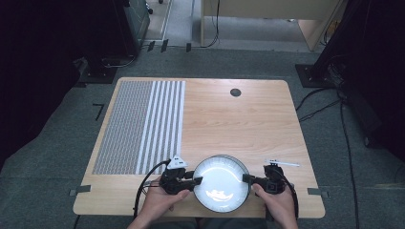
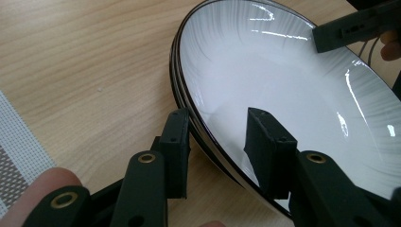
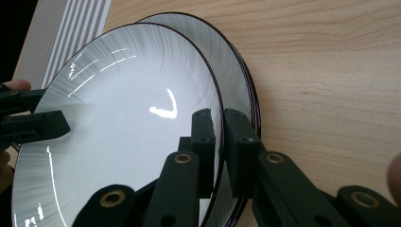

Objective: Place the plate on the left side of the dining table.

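At the near edge of a light wooden table [image 1: 239, 124], roughly midway along it, sits a stack of round white glazed plates with thin dark rims [image 1: 222, 183]. The right gripper view shows at least two: a top plate [image 3: 118, 123] lifted at a tilt, and a lower plate [image 3: 236, 61] lying beneath it. The right gripper [image 1: 249, 179], held in the person's right hand [image 1: 279, 202], has its black jaws clamped on the top plate's right rim, one jaw above and one below. The left gripper [image 1: 197, 181], held in the left hand [image 1: 165, 200], has its jaws standing apart around the left rim of the stack, not pressing it; one jaw hangs over the plate's face, the other outside the edge. A grey-and-white woven placemat [image 1: 141, 126] covers the table's left side, well apart from the plates. Likely risk: with the top plate held at a single rim point, the smooth glaze could slip through the pads and the plate could drop and chip the one below. If the left jaws close at this position, they might catch two rims together rather than one.
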Motion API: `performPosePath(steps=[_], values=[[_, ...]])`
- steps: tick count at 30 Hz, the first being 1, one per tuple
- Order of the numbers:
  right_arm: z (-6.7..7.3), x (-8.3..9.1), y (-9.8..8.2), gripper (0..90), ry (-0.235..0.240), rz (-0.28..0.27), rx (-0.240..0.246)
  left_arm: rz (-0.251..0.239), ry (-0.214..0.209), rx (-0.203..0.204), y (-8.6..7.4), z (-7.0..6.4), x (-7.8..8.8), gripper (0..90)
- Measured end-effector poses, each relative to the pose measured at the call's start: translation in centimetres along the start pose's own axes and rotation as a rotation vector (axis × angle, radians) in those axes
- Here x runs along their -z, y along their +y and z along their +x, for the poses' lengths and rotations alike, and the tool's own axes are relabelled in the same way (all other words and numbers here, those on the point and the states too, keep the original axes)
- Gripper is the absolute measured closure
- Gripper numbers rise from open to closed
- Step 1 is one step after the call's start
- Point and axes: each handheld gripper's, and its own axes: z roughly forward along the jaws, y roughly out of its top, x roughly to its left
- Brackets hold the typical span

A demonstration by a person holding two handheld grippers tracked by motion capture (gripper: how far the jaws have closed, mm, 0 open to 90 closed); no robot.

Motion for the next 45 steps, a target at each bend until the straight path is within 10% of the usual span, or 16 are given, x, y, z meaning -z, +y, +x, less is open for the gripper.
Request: performPosePath(steps=[24,39,45], values=[[0.3,-0.9,-0.5,81.6,0.091,-0.142,-0.036,-0.054,0.039,0.054,0.1,0.7,1.0,68.4],[0.9,-1.6,-0.7,69.6,0.047,-0.082,0.029,-0.055,0.053,0.063,0.0,0.6,0.5,68.2],[1.2,-1.6,-0.6,66.9,0.017,0.032,0.040,-0.053,0.047,0.060,0.0,0.6,0.5,68.2]])
